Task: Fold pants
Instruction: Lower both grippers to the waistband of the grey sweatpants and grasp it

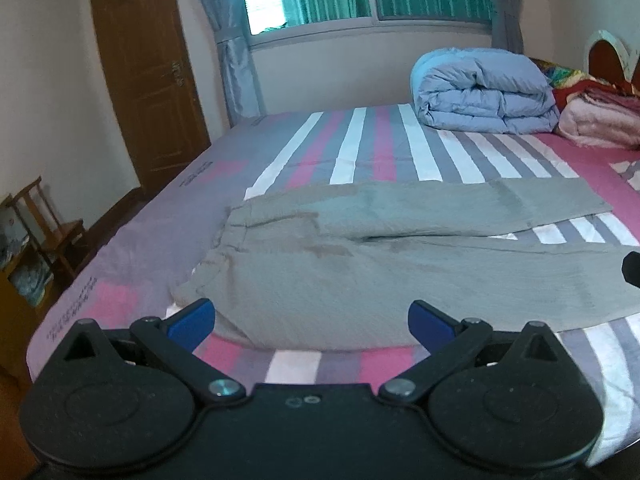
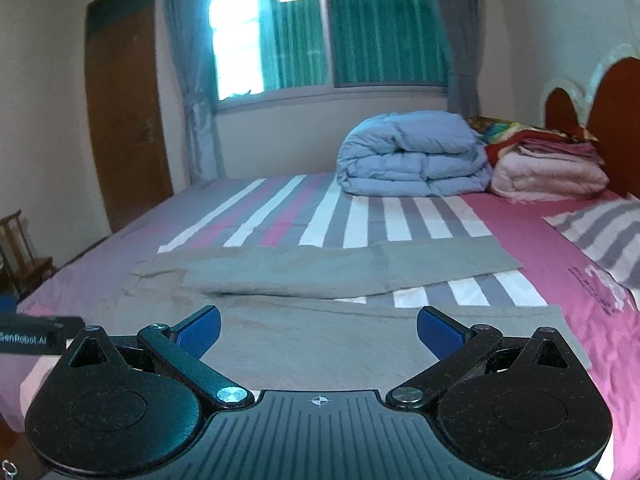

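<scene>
Grey-green pants [image 1: 360,256] lie spread flat on the striped bed [image 1: 280,152], waistband to the left and both legs running right, slightly apart. My left gripper [image 1: 311,324] hovers open above the near edge of the pants by the waist end, nothing between its blue pads. In the right wrist view the same pants [image 2: 320,320] stretch across the bed [image 2: 540,240]. My right gripper [image 2: 319,332] is open over the near leg, holding nothing. The right gripper's black tip shows at the left wrist view's right edge; the left gripper's body [image 2: 36,336] shows at the right view's left edge.
A folded blue duvet [image 1: 484,92] and a stack of pink and red blankets [image 1: 600,116] sit at the far end by the headboard [image 2: 600,120]. A wooden door [image 1: 148,76], a curtained window [image 2: 320,28] and a wooden chair [image 1: 48,224] lie beyond the bed's left side.
</scene>
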Tool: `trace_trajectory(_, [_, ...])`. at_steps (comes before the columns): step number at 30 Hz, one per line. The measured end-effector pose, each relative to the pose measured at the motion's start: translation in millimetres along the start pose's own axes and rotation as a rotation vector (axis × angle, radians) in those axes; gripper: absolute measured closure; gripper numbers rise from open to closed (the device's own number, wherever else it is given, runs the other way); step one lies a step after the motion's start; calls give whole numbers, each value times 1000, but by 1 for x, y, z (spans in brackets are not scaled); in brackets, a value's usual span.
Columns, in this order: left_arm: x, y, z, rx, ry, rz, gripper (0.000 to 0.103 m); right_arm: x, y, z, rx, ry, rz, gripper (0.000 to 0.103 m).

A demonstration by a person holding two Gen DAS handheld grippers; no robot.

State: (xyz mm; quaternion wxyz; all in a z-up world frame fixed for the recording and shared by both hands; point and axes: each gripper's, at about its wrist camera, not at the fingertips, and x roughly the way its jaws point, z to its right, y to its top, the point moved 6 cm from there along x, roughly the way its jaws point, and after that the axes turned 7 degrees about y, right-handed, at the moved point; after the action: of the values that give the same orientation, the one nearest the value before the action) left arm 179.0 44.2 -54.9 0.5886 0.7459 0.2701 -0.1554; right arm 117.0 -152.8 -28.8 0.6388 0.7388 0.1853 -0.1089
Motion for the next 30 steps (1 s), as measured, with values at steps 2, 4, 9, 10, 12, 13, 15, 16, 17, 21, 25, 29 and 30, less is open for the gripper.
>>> trace_trajectory(2, [14,7,-3,26,-12,-6,6,15,3,-4,-26,23,-20,0])
trace_trajectory(4, [29,13,-6,49,-20,-18,6,30,7,-7,-49,44,-38,0])
trace_trajectory(9, [64,27,-12,97,-39,-40,6,72,18,-19,-133,78,-83,0])
trace_trajectory(10, [71,29,-13,104,-38,-43,6,80,19,-20,-144,87,-89,0])
trace_trajectory(12, [85,32,-16,116,-37,-54,6,97,23,-25,-160,106,-105,0])
trace_trajectory(13, [91,34,-18,120,-36,-61,6,107,25,-28,-169,120,-114,0])
trace_trajectory(15, [105,38,-22,128,-42,-67,6,123,28,-32,-179,138,-127,0])
trace_trajectory(16, [112,40,-25,129,-46,-66,6,132,30,-34,-186,147,-133,0])
trace_trajectory(17, [120,42,-29,130,-48,-67,6,143,33,-36,-196,159,-143,0])
trace_trajectory(21, [157,51,-45,126,-89,-121,8,181,44,-42,-253,193,-169,0])
trace_trajectory(25, [198,62,-65,131,-120,-165,17,222,51,-46,-326,235,-215,0])
trace_trajectory(29, [238,74,-76,209,-146,-195,31,267,56,-48,-377,295,-269,0])
trace_trajectory(30, [248,77,-78,224,-156,-210,35,279,57,-48,-391,308,-282,0])
